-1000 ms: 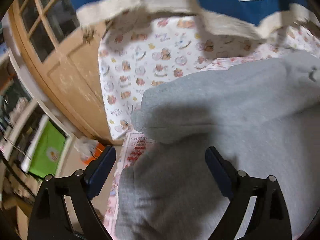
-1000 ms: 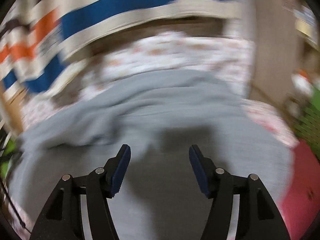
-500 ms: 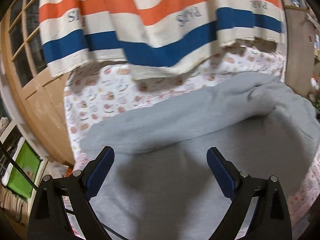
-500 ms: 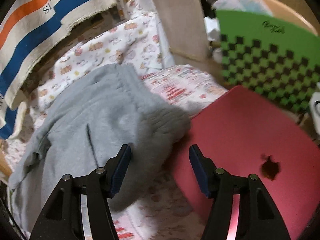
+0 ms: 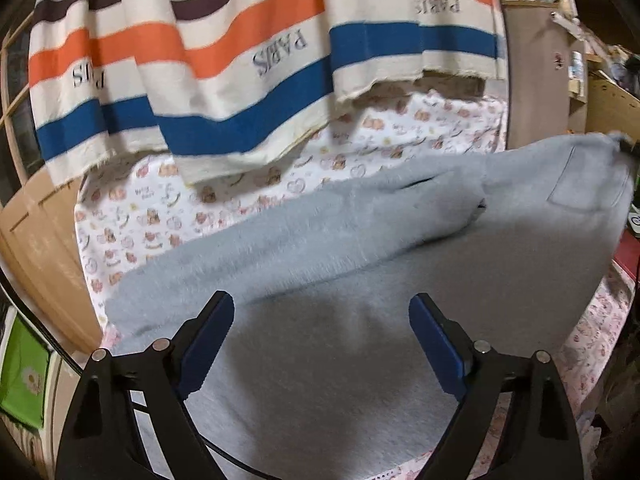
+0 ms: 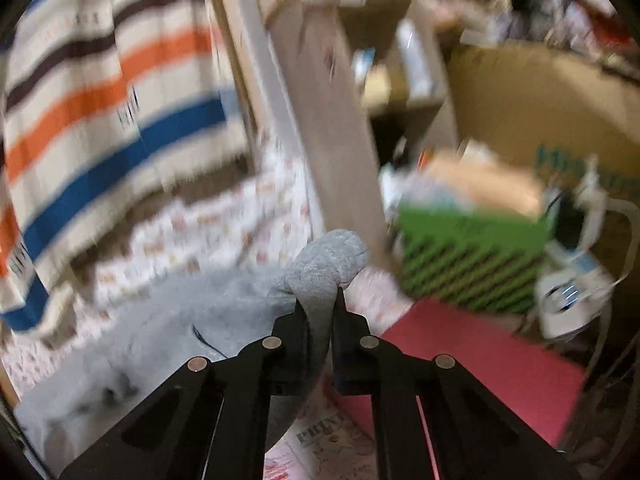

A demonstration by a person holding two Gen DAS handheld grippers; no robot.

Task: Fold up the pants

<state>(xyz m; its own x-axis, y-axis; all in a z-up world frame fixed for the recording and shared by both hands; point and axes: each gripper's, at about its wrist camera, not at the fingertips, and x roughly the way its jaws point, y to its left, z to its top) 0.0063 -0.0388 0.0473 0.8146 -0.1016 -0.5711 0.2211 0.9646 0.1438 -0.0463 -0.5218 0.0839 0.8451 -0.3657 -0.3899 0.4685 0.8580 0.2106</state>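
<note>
Right gripper clamped on grey pants; left gripper wide open above them. Patterned sheet, striped curtain behind.

Pants on patterned sheet, striped cloth behind.

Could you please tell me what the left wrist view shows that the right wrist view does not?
Only the left wrist view shows the left gripper open, hovering above the spread grey pants, with their patch pocket at far right. Only the right wrist view shows the right gripper shut on a bunched end of the pants, plus the red laptop and green checkered box. Both show the striped cloth hanging over the patterned sheet.
</note>
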